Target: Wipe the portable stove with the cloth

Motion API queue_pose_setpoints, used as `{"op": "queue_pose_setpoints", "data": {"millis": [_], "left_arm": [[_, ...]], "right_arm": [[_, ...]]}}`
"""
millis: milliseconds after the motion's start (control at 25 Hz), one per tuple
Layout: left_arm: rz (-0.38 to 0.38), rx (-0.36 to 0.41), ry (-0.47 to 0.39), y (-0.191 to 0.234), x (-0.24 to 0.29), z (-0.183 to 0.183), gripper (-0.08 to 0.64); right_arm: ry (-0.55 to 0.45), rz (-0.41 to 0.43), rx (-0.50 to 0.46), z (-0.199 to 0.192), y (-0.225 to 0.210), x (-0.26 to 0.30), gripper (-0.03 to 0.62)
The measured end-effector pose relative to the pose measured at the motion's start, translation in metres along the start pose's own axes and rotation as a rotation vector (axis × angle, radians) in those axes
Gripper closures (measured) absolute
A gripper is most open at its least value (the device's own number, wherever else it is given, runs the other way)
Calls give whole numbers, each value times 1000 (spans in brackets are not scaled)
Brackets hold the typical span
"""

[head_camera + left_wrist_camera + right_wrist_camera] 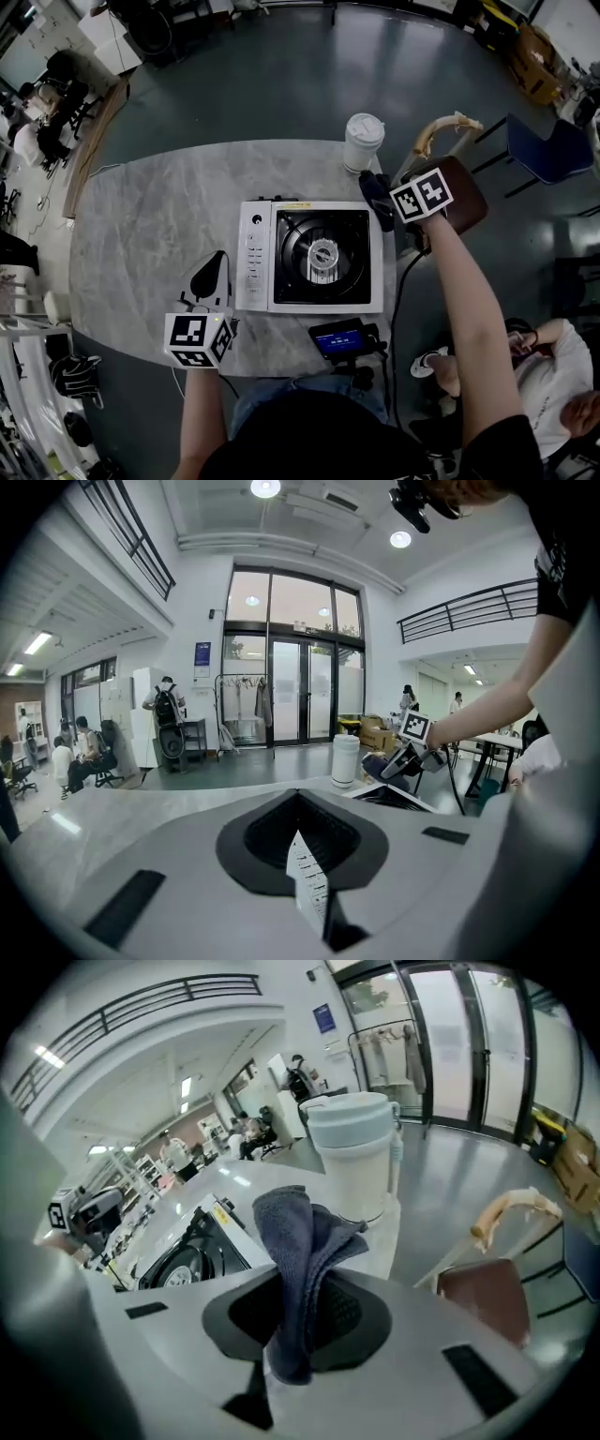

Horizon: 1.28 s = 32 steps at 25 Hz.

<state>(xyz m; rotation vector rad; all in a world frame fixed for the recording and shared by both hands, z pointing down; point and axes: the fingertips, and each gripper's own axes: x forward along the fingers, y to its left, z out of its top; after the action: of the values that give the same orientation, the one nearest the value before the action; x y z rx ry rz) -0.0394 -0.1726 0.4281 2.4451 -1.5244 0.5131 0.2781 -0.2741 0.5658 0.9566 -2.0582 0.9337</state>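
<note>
The white portable stove (309, 255) with its black burner sits in the middle of the grey marble table (141, 234); it also shows in the right gripper view (192, 1251). My right gripper (386, 208) hovers just past the stove's far right corner, shut on a dark blue cloth (375, 192) that hangs bunched from its jaws (295, 1241). My left gripper (210, 270) rests low over the table just left of the stove's control panel, shut with nothing held (300, 841). From the left gripper view I see the right gripper (398, 761) across the stove (398, 797).
A white lidded cup (364, 141) stands behind the stove, close to the cloth (352, 1152). A small device with a lit screen (339, 337) lies at the table's front edge. A brown chair (469, 192) stands right of the table. People sit farther off in the room.
</note>
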Motion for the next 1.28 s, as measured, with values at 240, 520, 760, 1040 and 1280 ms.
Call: {"op": "queue_pose_setpoints", "data": {"millis": [240, 520, 760, 1040, 1280], "left_arm": [[-31, 20, -12, -21, 2, 5, 549], [-25, 26, -26, -32, -13, 6, 549], [-29, 22, -11, -44, -27, -5, 549], [-53, 20, 10, -64, -37, -20, 549], [-89, 17, 26, -76, -37, -37, 549]], "right_arm": [[63, -155, -82, -6, 9, -2, 518], [35, -114, -118, -28, 27, -12, 518], [-6, -43, -142, -54, 46, -21, 518], [17, 29, -296, -89, 76, -31, 517], [24, 19, -370, -115, 94, -36, 517]]}}
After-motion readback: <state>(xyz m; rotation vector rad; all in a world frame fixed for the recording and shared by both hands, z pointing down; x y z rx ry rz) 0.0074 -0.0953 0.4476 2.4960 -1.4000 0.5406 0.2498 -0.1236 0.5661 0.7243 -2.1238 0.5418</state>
